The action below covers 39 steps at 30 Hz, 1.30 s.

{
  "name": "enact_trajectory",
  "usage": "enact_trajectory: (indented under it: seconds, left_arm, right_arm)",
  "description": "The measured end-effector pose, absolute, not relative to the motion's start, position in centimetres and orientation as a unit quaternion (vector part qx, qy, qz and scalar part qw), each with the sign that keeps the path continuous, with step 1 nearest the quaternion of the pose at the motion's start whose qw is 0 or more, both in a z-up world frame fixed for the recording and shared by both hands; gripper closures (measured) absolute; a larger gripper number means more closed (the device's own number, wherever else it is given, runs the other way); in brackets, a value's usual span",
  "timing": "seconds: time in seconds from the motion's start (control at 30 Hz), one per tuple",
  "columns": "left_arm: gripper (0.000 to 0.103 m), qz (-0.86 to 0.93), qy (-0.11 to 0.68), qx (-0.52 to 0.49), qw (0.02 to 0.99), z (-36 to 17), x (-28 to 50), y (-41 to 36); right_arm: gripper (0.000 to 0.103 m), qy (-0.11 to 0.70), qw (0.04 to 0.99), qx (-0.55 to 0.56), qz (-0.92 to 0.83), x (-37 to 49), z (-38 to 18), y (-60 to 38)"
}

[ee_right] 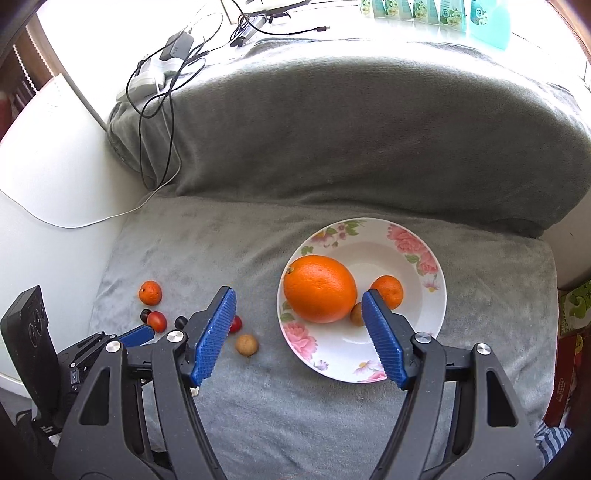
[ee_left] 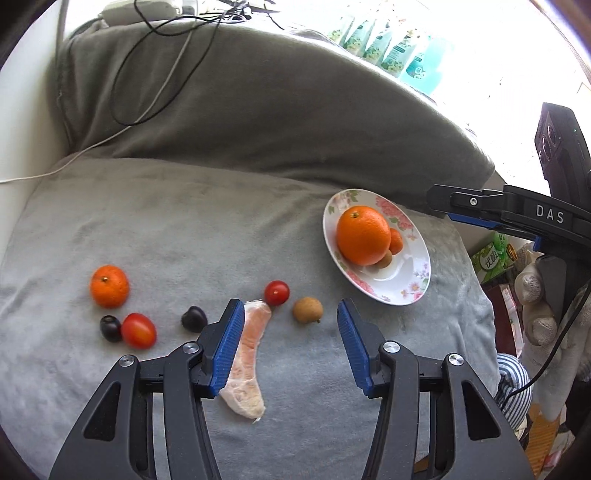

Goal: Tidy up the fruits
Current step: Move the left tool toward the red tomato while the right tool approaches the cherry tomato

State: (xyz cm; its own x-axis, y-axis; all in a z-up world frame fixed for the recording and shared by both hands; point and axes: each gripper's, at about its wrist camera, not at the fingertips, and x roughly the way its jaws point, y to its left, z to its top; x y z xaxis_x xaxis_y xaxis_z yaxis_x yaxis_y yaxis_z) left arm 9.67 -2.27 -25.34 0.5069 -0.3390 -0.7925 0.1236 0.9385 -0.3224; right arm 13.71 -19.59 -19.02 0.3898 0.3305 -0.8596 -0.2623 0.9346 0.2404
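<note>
- Left wrist view: the left gripper point(ee_left: 291, 343) hangs part open and empty above the grey cushion point(ee_left: 147, 221), a pomelo segment point(ee_left: 246, 354) and a longan point(ee_left: 307, 309) between its fingers.
- Right gripper point(ee_right: 299, 334) is wide apart, empty, at the plate point(ee_right: 373, 236) near the cushion's right edge.
- Likely next: pick loose fruit.
- Left finger hides part of the segment.

"DAS" on the right gripper point(ee_left: 480, 216), "72" on a teal pack point(ee_right: 484, 13), "优酪" on a green box point(ee_left: 493, 254)
</note>
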Motion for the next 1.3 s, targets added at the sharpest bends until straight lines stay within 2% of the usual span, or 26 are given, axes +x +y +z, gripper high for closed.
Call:
enact_trajectory:
  seconds: [0.47, 0.57, 0.77, 0.9, 1.3]
  left_arm:
    - [0.052, -0.066, 0.488, -0.121, 0.862, -27.3, 7.9, 5.0]
    - [0.057, -0.056, 0.489, -0.125, 0.862, -27.7, 7.8, 6.0]
    - [0.066, -0.060, 0.492, -0.115, 0.861, -28.5, 7.8, 6.5]
    - [0.068, -0.071, 0.494, -0.091, 0.862, -28.9, 8.3, 5.9]
    - [0.068, -0.100, 0.500, 0.027, 0.860, -30.3, 10.4, 3.9]
  right_arm:
    - [0.030, 0.558, 0.799, 0.024, 0.224, 11.6, -21.2, -14.1]
    - [0.030, 0.563, 0.793, 0.017, 0.231, 11.5, -21.8, -12.9]
    - [0.038, 0.574, 0.781, -0.004, 0.247, 11.8, -22.9, -11.0]
    - [0.048, 0.584, 0.771, -0.015, 0.251, 12.1, -24.0, -10.2]
    - [0.057, 0.607, 0.751, -0.049, 0.254, 13.0, -27.0, -9.2]
